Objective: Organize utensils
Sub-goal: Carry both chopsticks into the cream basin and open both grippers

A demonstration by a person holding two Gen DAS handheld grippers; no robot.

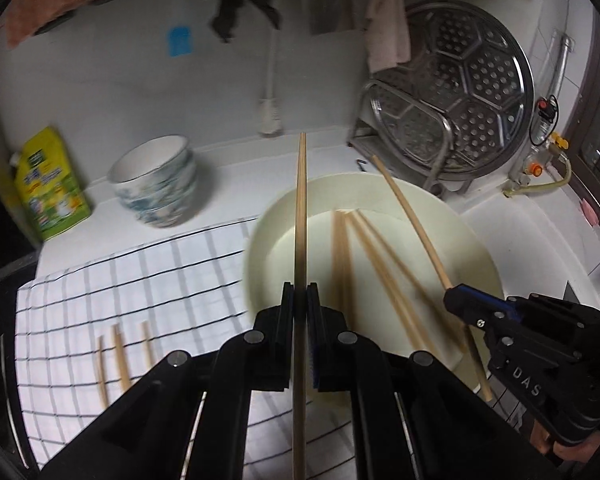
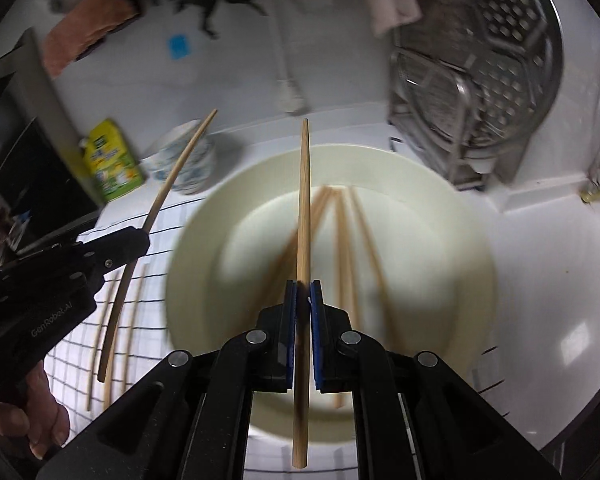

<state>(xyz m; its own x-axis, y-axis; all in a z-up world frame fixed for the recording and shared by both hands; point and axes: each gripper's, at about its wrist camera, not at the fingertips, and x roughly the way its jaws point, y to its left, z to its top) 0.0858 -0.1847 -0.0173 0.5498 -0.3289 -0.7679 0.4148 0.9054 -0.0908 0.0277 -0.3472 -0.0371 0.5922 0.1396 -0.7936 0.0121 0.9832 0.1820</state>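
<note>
Chopsticks in cream plate (image 1: 476,248): blurred, approx. 4 (image 1: 374,268), exact count unclear. 3 more (image 1: 120,356) lie on checked cloth (image 1: 148,280), left of plate, near ends cut off. Left gripper (image 1: 300,300) clamped on 1 chopstick (image 1: 301,200); right gripper (image 2: 304,296) clamped on 1 chopstick (image 2: 305,200). Bowl stack (image 1: 156,180) far left, count unclear.

a home kitchen counter. a perforated steel steamer tray (image 1: 456,88) leans in a dish rack (image 1: 432,152) by the tiled wall, with stacked patterned bowls (image 1: 156,184), a detergent pouch (image 1: 48,192) and a checked dish towel (image 1: 132,280) nearby.
</note>
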